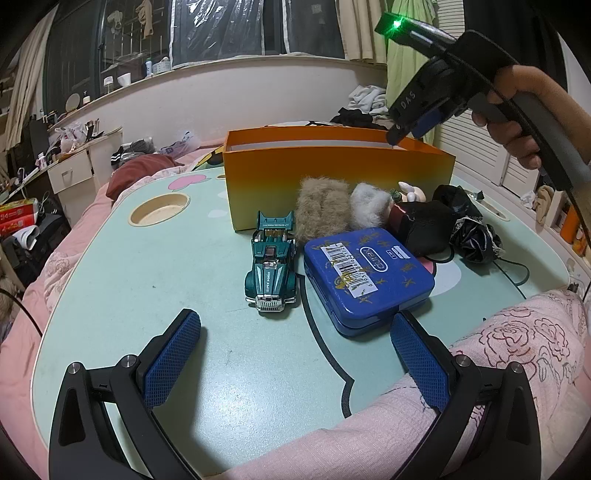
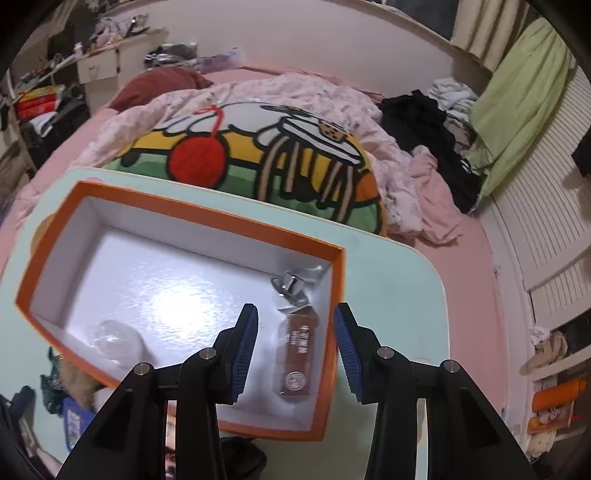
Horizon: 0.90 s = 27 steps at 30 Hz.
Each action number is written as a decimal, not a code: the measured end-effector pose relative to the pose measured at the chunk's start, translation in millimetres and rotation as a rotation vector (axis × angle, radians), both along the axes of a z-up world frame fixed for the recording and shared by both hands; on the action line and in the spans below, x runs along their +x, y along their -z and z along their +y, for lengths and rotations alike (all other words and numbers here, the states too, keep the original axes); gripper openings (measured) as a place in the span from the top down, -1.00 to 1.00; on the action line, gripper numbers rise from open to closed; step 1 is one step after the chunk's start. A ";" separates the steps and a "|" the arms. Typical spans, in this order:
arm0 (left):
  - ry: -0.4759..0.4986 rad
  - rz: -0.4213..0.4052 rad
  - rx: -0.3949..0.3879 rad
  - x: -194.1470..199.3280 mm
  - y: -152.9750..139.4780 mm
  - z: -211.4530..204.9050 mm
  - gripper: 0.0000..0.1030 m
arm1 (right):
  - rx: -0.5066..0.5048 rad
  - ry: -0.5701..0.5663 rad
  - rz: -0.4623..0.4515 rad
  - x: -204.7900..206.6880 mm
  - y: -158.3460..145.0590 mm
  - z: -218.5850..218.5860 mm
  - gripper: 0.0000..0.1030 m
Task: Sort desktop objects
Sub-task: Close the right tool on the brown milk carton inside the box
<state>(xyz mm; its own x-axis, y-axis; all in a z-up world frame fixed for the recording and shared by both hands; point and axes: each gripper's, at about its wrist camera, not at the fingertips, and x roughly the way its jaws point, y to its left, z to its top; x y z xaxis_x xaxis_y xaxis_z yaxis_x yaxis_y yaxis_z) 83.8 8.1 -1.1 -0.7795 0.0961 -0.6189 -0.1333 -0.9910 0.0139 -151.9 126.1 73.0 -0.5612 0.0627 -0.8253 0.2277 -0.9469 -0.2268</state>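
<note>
Hovering over orange box (image 2: 334, 295), right hand-held gripper (image 2: 295, 349) spread, empty; brown keychain tag (image 2: 297, 354) lies inside at 5 o'clock. Left hand-held gripper (image 1: 295, 354) spread, empty. Risk: descending fingers clip box wall, shoving it off counter (image 1: 147, 280).

A pale green lap table (image 1: 122, 280) with a round cup recess (image 1: 159, 209) stands on a bed covered in a pink rose-print quilt (image 1: 524, 354), with a cartoon-print cushion (image 2: 258, 162) lying beyond its far edge. Dark windows (image 1: 221, 29) with cream curtains (image 1: 26, 85) run above a curved white sill, and a cluttered white desk (image 1: 77, 162) stands at the left. On the right, a green cloth (image 2: 517, 103) hangs over white louvred doors (image 2: 546, 221), beside heaped clothes (image 2: 432, 122).
</note>
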 end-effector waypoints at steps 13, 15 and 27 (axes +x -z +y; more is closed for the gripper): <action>0.001 0.002 -0.001 -0.1 0.0 0.2 -0.99 | 0.147 0.095 -0.146 -20.6 34.7 -7.9 0.33; 0.001 0.002 -0.001 -0.1 0.1 0.2 -0.99 | 0.053 0.072 -0.140 -16.2 23.8 -3.1 0.60; 0.001 0.004 -0.002 -0.2 0.2 0.9 -0.99 | -0.130 0.012 -0.202 -16.0 18.2 -1.8 0.58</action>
